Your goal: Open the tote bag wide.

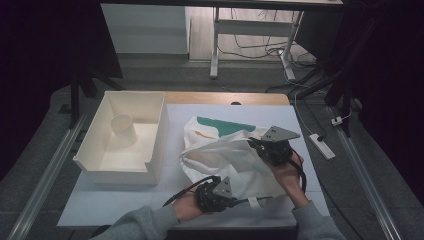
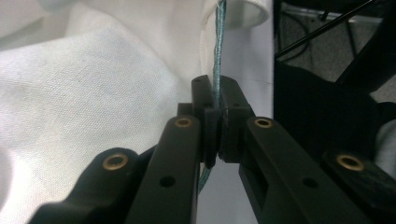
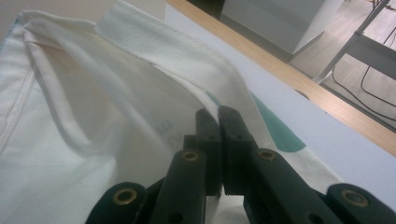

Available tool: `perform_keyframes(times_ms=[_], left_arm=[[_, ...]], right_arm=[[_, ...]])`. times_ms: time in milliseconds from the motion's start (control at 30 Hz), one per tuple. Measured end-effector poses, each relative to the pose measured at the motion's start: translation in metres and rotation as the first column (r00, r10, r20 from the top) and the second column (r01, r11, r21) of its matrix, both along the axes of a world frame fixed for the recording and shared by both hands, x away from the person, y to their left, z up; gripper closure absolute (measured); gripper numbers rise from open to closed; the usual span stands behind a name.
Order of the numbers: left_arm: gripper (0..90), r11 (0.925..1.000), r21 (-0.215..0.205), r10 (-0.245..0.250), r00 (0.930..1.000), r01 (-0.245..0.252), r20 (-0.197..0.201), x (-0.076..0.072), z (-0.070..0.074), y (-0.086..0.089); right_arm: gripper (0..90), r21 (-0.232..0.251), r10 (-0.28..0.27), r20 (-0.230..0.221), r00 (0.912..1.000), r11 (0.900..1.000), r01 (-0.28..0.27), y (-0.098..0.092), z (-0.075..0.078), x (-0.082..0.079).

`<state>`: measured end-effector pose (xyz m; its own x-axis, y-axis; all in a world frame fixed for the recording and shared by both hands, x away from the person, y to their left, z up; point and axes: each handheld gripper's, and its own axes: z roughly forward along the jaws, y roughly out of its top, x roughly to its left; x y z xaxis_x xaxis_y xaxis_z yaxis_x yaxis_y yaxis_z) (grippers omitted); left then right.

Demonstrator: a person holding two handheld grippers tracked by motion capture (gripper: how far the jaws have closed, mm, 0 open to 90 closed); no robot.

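From above, a white cloth bag (image 1: pixel 225 152) lies on the table (image 1: pixel 115 205). The left tool (image 1: pixel 216 194) sits at the near edge of the bag, and the right tool (image 1: pixel 272 145) sits at its far right side. Each tool grips one side of the bag's top, most likely so the bag opens wide between them. A white tub (image 1: pixel 97 150) with a cup (image 1: pixel 123 129) inside stands well off to the left of both tools. The table has a pale sheet on it and a wood strip at the back. The floor is grey, with cables and a power strip (image 1: pixel 321 145).

In the left gripper view, the left tool (image 2: pixel 216 100) is pinched tight on a thin edge of the bag (image 2: pixel 93 93) with green stitching.

In the right gripper view, the right tool (image 3: pixel 218 122) is closed on the bag (image 3: pixel 70 158), just under its strap (image 3: pixel 173 56).
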<state>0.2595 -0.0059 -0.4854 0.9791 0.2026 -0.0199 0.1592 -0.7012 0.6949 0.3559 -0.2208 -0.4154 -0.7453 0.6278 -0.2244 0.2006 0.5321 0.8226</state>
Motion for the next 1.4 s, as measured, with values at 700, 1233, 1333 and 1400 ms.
perform_keyframes(times_ms=[700,1233,1333,1400], left_arm=[[87.1,0.9928,-0.084,-0.086,0.9962,0.085,-0.013,-0.034,0.023,0.016],[87.0,0.9955,-0.063,-0.075,0.9958,0.071,-0.053,-0.016,0.01,0.01],[87.0,0.9961,-0.055,-0.072,0.9956,0.069,-0.059,-0.013,0.008,0.007],[87.0,0.9964,-0.05,-0.072,0.9952,0.069,-0.067,-0.011,0.006,0.005]], right_arm=[[87.9,0.04,-0.032,0.016,0.9994,0.999,0.031,0.007,0.027,0.005],[87.8,0.019,-0.163,-0.041,0.9858,0.986,0.164,-0.004,-0.009,0.068],[87.8,0.008,-0.179,-0.052,0.9825,0.984,0.18,-0.006,-0.018,0.078],[87.8,0.008,-0.192,-0.066,0.9792,0.981,0.193,-0.007,-0.025,0.085]])
